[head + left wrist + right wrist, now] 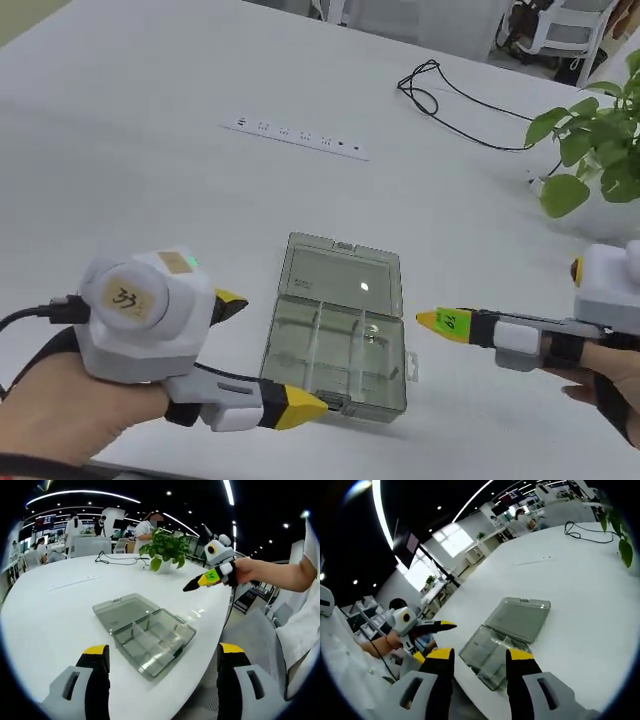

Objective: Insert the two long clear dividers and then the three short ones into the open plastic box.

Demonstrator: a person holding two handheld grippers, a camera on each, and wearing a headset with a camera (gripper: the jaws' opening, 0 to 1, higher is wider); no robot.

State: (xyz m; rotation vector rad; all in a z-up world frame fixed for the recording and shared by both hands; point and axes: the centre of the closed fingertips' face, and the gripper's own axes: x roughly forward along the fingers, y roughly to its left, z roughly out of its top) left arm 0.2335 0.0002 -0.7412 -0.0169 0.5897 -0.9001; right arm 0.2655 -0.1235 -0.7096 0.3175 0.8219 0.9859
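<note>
Facing you: one white table [130,120] in an open office, with strip lights [75,492] overhead and people at desks beyond.

On the table:
- A power strip [295,138], white, at the far side.
- A black cable [450,100], looped.
- A potted plant [590,150] at the right edge.
- One plastic box [335,345] between your two grippers, its lid [340,272] laid back flat. Clear dividers [136,630] stand upright inside it; the count is hard to tell.

In your hands:
- Your left gripper [265,352] sits just beside the box's near left corner, jaws wide apart, holding nothing.
- Your right gripper [480,653] is off to the box's right, not touching it, jaws parted by a narrower gap, holding nothing.
</note>
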